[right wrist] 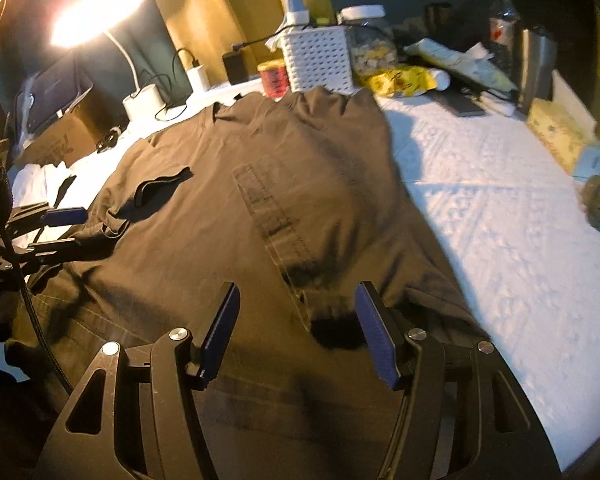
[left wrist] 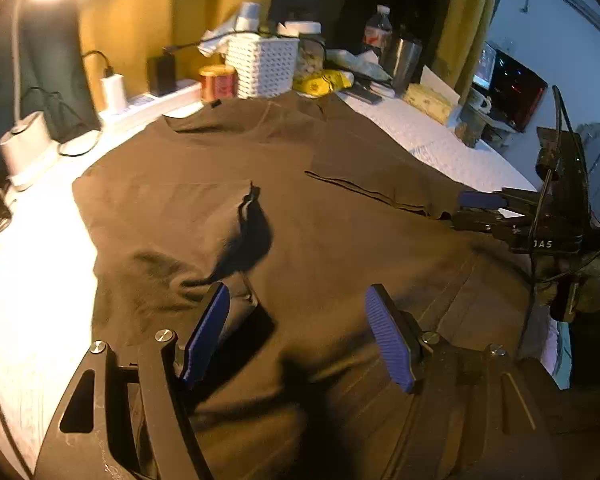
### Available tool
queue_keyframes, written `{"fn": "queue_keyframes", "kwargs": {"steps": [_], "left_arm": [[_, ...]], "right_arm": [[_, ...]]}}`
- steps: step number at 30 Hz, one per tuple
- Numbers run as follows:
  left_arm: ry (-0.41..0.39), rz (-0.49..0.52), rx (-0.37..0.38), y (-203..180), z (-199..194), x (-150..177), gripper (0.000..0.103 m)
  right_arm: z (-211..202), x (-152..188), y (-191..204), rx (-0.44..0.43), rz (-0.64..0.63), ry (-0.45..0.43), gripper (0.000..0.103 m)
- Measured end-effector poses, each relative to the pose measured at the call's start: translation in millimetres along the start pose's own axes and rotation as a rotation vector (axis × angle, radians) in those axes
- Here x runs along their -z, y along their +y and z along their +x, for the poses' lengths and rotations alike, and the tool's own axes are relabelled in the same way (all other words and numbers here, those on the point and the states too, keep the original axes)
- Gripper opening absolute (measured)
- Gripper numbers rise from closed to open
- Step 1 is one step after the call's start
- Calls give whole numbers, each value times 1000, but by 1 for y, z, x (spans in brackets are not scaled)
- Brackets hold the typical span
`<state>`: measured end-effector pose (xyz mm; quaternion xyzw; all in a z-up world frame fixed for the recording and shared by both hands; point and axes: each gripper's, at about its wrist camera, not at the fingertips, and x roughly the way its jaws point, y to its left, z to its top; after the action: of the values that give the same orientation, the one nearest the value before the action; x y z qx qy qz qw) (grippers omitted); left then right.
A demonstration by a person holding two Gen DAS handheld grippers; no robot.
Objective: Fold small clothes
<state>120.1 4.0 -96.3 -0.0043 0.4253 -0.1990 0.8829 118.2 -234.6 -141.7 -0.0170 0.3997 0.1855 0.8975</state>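
Left gripper (left wrist: 298, 336) is seen spread apart, nothing pinched, held over the near part of a dark brown T-shirt (left wrist: 300, 208). Right gripper (right wrist: 296, 334) is likewise spread and empty, above the shirt's near right edge. The shirt is laid flat on a white table cover (right wrist: 500, 208), neckline toward the far side, both sleeves turned in over the body. Behind the collar, a white basket (right wrist: 320, 60), a red tin (right wrist: 275, 78) and a lit desk lamp (right wrist: 96, 20) are seen.
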Motion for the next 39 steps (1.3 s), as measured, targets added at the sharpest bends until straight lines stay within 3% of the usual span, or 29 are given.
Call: {"fn": "queue_keyframes", "kwargs": {"steps": [14,23,28,30,34,36,39], "left_arm": [[-84,-93,-102,-5,-45,52,70],[-99,-178,-266,19,-72,93,70],[-85,-231,-321,34,-81,120,70],[-79,-247,-333,37,-84,130,70],[-85,-259,-358,40,-92,144,70],[-85,-260,-374,41,-94,149,67],[-84,-276,-418,48,-98,155,62]], "right_arm": [[-44,45,-10,100,24,-11,63],[-61,67,-41,194,81,-20,63],[-53,74,-41,196,59,-1,63],[-51,74,-36,186,38,-4,52],[-43,75,-31,210,7,5,48],[-43,75,-28,212,1,2,29],[-44,76,-25,218,-15,1,14]]}}
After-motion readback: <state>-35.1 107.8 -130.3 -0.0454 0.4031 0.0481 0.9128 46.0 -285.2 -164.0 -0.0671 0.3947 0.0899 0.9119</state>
